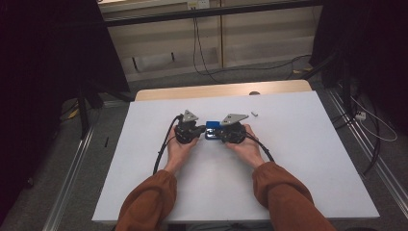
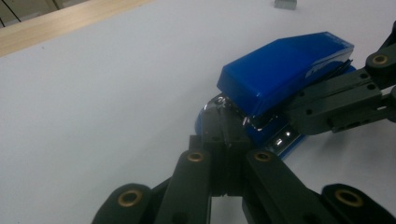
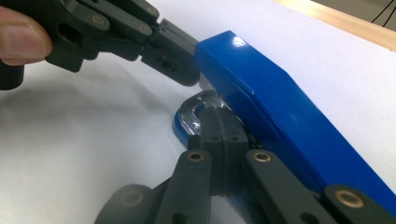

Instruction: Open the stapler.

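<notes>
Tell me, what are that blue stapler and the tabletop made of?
The stapler looks like glossy blue plastic, with light glinting off its smooth top; the shiny silver parts at its mouth look like metal. The table has a matte white surface with a pale wood-look far edge, probably laminate.

The surface (image 1: 298,163) is a white rectangular top with a light wooden strip (image 1: 221,90) exposed along its far edge. A blue stapler (image 1: 212,130) lies directly on it near the middle, its hinged upper arm raised off the base. A small pale grey object (image 1: 255,114), too small to identify and possibly a staple block, lies apart toward the far right.
</notes>
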Available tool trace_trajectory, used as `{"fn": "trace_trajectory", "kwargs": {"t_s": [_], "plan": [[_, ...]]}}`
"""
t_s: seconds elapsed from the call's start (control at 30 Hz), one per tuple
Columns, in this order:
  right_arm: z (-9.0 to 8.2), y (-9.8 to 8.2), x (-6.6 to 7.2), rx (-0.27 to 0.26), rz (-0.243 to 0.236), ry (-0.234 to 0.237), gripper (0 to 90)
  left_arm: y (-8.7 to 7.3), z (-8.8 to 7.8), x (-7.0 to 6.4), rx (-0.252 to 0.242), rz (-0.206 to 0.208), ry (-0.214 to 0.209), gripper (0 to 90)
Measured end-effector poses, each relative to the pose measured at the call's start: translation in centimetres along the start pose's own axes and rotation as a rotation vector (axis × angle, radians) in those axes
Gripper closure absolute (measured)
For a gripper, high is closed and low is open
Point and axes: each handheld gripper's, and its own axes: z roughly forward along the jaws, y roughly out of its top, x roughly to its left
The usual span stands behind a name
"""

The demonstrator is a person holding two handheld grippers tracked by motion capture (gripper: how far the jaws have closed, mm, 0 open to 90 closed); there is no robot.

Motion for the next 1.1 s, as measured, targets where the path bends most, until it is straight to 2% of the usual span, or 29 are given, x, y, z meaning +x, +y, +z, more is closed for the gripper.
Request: {"fn": "trace_trajectory", "kwargs": {"t_s": [0.03, 0.2, 0.43, 0.5, 0.77, 0.8, 0.83, 0.87, 1.1], "plan": [[0.0, 0.0, 0.0, 0.0, 0.002, 0.0, 90.0, 0.05, -0.07, -0.04, -0.008, -0.01, -0.008, 90.0], [0.01, -0.01, -0.03, 0.0, 0.008, 0.0, 90.0, 0.1, -0.1, -0.09, -0.007, -0.003, -0.002, 90.0], [0.02, -0.01, 0.0, 0.0, 0.003, -0.002, 90.0, 0.11, -0.08, -0.1, -0.009, -0.02, -0.009, 90.0], [0.03, -0.01, 0.0, 0.0, 0.003, -0.002, 90.0, 0.13, -0.09, -0.1, -0.009, -0.009, -0.002, 90.0], [0.03, 0.0, 0.02, 0.001, -0.006, -0.003, 90.0, 0.13, -0.1, -0.09, -0.009, -0.013, -0.004, 90.0], [0.03, 0.0, 0.08, 0.001, -0.009, -0.007, 90.0, 0.21, -0.24, -0.05, -0.027, -0.032, -0.02, 90.0], [0.04, 0.0, 0.08, 0.0, -0.006, -0.012, 90.0, 0.21, -0.24, -0.05, -0.027, -0.032, -0.02, 90.0], [0.04, -0.01, 0.06, 0.0, -0.004, -0.015, 90.0, 0.48, -0.49, -0.03, -0.051, -0.041, -0.03, 90.0], [0.03, -0.02, 0.03, 0.0, 0.002, -0.024, 90.0, 0.68, -0.71, -0.19, -0.061, -0.041, -0.027, 90.0]]}}
